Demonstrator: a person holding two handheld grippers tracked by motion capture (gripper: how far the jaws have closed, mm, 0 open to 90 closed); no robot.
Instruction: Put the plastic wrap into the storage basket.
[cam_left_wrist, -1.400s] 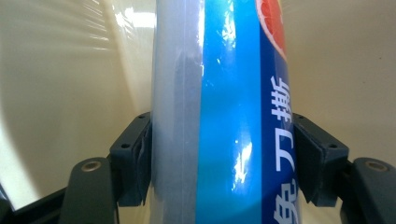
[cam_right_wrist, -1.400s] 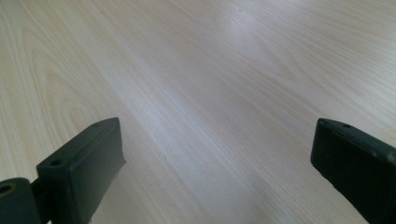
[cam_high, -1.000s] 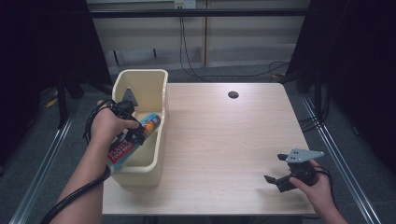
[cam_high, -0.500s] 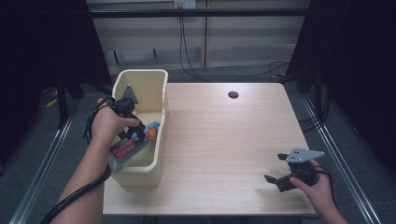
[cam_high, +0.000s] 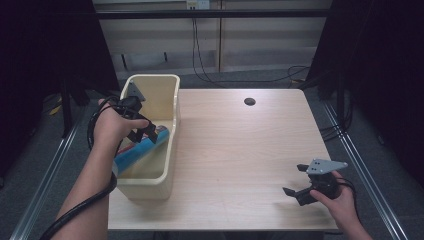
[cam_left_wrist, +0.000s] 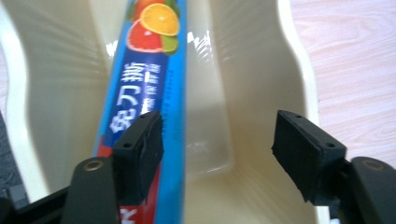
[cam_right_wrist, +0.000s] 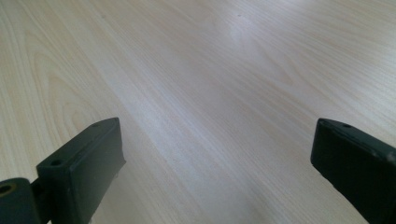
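Blue cling-film box (cam_left_wrist: 148, 88) lies slanted inside the cream bin (cam_high: 167, 175), just below the left gripper (cam_left_wrist: 217, 140); its jaws have just been opening and stand apart, nothing pinched, the box apparently dropped where it belongs. Right gripper (cam_high: 300, 181) hovers wide, idle over bare table (cam_high: 240, 150).

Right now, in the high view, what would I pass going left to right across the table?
Left gripper over the cream bin, with the blue box lying in it → bare wooden table with a dark round hole → right gripper with open jaws.
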